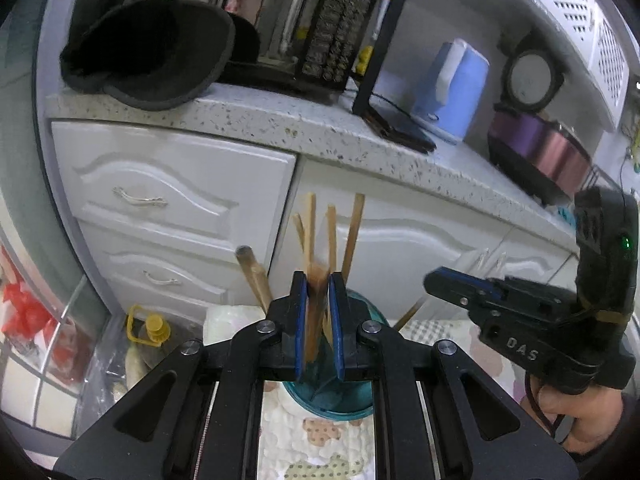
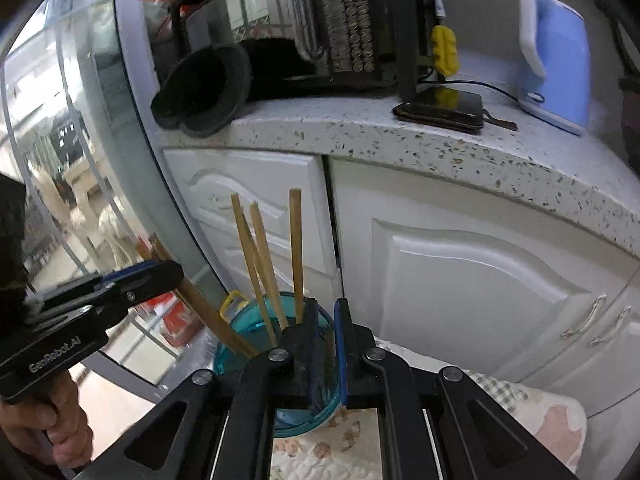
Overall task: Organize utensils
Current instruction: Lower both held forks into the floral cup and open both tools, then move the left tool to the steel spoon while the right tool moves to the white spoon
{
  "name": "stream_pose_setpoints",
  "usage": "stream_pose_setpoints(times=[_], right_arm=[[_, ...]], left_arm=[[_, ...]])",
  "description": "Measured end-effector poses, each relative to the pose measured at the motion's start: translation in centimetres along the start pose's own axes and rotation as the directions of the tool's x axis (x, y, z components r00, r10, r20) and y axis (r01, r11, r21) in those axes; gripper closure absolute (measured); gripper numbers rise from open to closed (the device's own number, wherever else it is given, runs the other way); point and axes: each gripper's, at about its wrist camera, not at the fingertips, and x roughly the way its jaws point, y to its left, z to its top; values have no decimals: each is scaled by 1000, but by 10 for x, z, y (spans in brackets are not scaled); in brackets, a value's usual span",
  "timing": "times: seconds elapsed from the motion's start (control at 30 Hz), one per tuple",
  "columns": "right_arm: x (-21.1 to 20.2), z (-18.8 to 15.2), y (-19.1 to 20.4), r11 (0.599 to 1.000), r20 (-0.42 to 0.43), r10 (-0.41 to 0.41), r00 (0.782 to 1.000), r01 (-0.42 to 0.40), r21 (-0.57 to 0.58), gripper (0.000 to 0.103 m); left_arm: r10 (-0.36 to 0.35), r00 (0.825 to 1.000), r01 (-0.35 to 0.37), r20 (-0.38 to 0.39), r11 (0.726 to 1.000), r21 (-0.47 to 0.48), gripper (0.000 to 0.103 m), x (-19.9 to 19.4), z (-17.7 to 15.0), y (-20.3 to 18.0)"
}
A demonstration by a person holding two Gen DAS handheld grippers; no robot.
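A teal cup stands on a quilted cloth and holds several pale wooden chopsticks upright. A thicker wooden handle leans out to its left. My left gripper hangs just above the cup, shut on brown chopsticks that point down into it. In the right wrist view, brown sticks slant past the left gripper into the cup. My right gripper is shut and empty, over the cup's right side.
White cabinet doors and a speckled counter rise close behind the cup. On the counter sit a black hat, a phone, a blue kettle and a purple cooker. A yellow-capped bottle stands low at the left.
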Motion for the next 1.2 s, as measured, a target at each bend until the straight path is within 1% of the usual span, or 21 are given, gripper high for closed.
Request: stream_pose_setpoints(times=[0.17,0.2,0.23,0.3,0.4,0.47,0.5,0.53,0.57,0.63,0.7,0.77,0.8,0.83,0.9,0.93,1.0,1.07,1.1,1.17,1.2], right_arm=[[-25,-4,-11,1000,57,-5,998,4,29,90],[-31,-6,-16,999,67,-8,998,5,39,87],[-39,-11,-23,999,77,-14,997,10,52,84],[-53,-23,-36,997,90,-33,995,27,68,81],[-72,-46,-60,995,86,-53,995,45,92,80],[-86,-71,-82,991,70,-81,994,73,109,76],[-94,-87,-95,988,59,-104,993,97,117,73],[-101,-99,-103,986,52,-118,992,111,124,69],[-110,-119,-115,981,38,-144,989,138,138,67],[-119,-147,-134,968,10,-181,983,177,179,65],[-125,-182,-153,951,-32,-191,981,193,243,65],[-126,-218,-167,932,-80,-198,977,213,295,65],[-125,-233,-171,924,-99,-196,976,217,313,65],[-124,-251,-174,915,-119,-180,976,211,345,65],[-122,-272,-176,900,-133,-157,979,197,388,65],[-120,-286,-174,894,-138,-142,980,186,406,65],[-115,-304,-172,886,-152,-121,981,175,429,65],[-107,-325,-173,869,-172,-97,980,168,466,64],[-111,-331,-173,859,-123,-100,987,148,491,63],[-115,-337,-179,830,-89,-69,994,107,548,62],[-116,-341,-184,811,-64,-53,997,80,580,62]], left_arm=[[11,999,-11,43,1000,-14,89,-17,5,1],[18,998,-17,54,1000,-13,87,-23,4,1],[21,998,-20,59,1000,-14,84,-26,3,1],[20,997,-20,77,1000,-9,82,-37,-1,-3],[4,995,-5,96,1000,12,77,-51,-12,-13],[-36,995,33,96,999,34,64,-60,-27,-26],[-54,994,50,94,997,50,62,-62,-35,-33],[-68,994,63,90,996,64,56,-63,-42,-40],[-86,993,80,76,993,83,51,-62,-53,-49],[-128,992,124,22,984,128,46,-51,-82,-68],[-134,989,142,-57,976,163,46,-32,-112,-84],[-128,982,154,-139,969,194,46,-8,-146,-95],[-114,976,152,-185,966,207,46,5,-163,-99],[-97,965,149,-242,967,207,46,20,-182,-101],[-87,939,156,-332,970,188,46,38,-208,-102],[-72,930,149,-361,970,190,46,43,-221,-104],[-64,915,153,-398,968,197,46,47,-240,-109],[-53,908,153,-416,966,210,46,47,-250,-114],[-51,905,156,-421,963,219,46,45,-257,-118],[-49,906,170,-420,952,256,46,39,-265,-128],[-63,900,194,-431,944,267,46,39,-269,-134]])
